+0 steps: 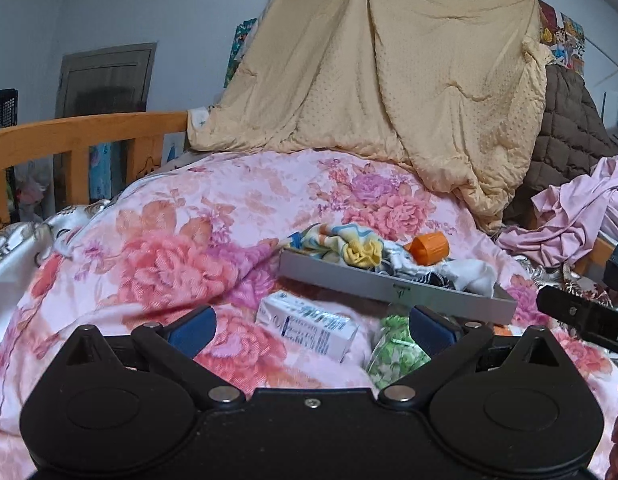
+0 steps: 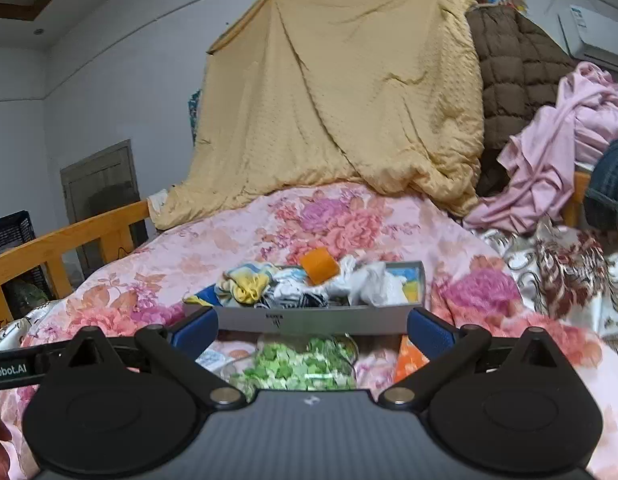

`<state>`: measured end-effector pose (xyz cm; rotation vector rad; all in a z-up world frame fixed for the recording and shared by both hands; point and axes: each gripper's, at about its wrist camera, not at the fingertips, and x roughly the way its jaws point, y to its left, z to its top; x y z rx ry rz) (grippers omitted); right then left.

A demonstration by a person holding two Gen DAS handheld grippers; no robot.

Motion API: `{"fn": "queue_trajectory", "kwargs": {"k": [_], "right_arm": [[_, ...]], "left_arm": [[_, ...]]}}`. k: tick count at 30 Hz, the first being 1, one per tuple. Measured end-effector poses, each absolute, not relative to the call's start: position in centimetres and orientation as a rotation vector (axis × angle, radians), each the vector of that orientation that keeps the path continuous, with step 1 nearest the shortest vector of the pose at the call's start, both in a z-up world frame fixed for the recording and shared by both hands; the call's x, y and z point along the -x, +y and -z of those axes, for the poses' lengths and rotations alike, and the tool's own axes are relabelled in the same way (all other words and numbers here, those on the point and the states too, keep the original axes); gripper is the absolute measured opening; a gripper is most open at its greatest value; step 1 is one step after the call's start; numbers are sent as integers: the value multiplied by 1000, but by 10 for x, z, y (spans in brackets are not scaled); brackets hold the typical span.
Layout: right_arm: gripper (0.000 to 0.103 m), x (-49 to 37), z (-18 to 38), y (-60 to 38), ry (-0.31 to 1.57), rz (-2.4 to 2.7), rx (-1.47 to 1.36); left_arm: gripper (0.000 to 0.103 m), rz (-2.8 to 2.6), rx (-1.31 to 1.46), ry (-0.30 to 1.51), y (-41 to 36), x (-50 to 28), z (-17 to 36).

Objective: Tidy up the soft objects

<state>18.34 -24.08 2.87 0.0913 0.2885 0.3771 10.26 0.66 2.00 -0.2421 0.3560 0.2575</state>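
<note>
Socks (image 1: 351,250) and other small cloths fill a shallow grey box (image 1: 393,290) on the flowered quilt (image 1: 181,240), with an orange piece (image 1: 427,248) on top. In the left wrist view, the left gripper (image 1: 311,326) is spread wide and empty, above a white carton (image 1: 307,326) and a green bag (image 1: 395,350) in front of the box.

In the right wrist view, the right gripper (image 2: 312,330) is also wide and empty, just before the box (image 2: 313,318). The green bag (image 2: 297,366) lies between its fingers, perhaps untouched; the view is blurred.

Floral quilt (image 1: 157,248) under grey tray (image 1: 389,286)
</note>
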Motion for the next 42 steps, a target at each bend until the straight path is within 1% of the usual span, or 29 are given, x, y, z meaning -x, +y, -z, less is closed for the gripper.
{"fn": "queue_trajectory", "kwargs": {"k": [6,22,29,42], "right_arm": [[103,-170,-18,-242,329,-371,-89],[103,-143,-7,-242,366,-366,-67],[103,-137,2,-240,387,-365,-40],[103,-143,12,-234,426,-350,-21]], "left_arm": [[102,-247,231,354,5,-93,-16],[102,-260,220,382,-2,-76,-6],[102,-269,245,387,0,-69,-2],[102,-286,191,394,1,-64,11]]}}
